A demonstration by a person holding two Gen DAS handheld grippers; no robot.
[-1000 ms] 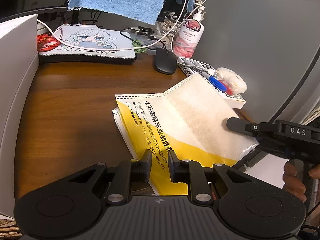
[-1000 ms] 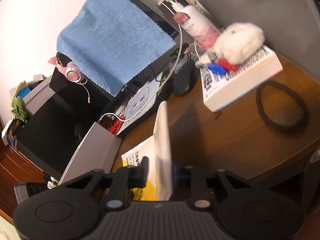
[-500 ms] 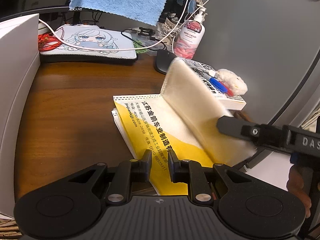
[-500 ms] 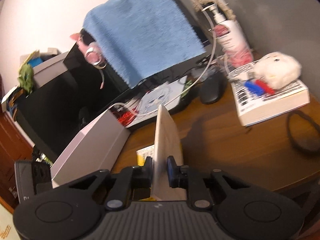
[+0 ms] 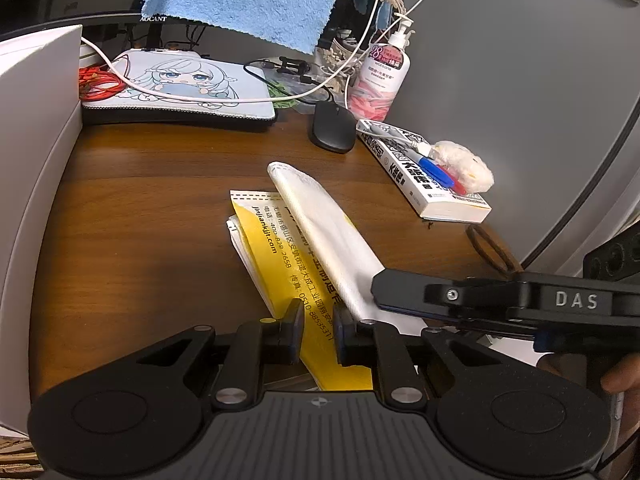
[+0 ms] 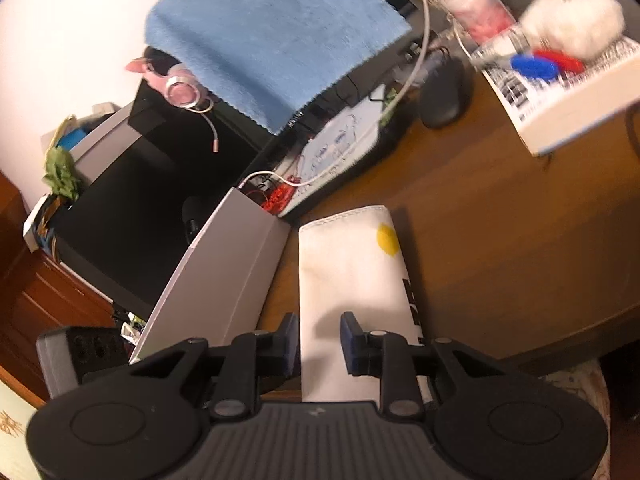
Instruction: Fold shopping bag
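Right gripper point(image 6: 319, 344): fingers parted, white flap of the shopping bag point(image 5: 296, 248) between them, contact unclear. Left gripper point(image 5: 318, 330): narrow gap, straddling the bag's yellow edge, frame center-bottom. Bag lies on the desk point(image 5: 152, 208), flap folded over.

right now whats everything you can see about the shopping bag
The shopping bag looks like thin non-woven fabric, yellow and white with black printed text and a stitched top edge. It lies flat on the wooden desk, its white flap folded over the yellow printed panel. The left gripper straddles its near edge, jaws slightly apart. The right gripper is open around the folded flap.
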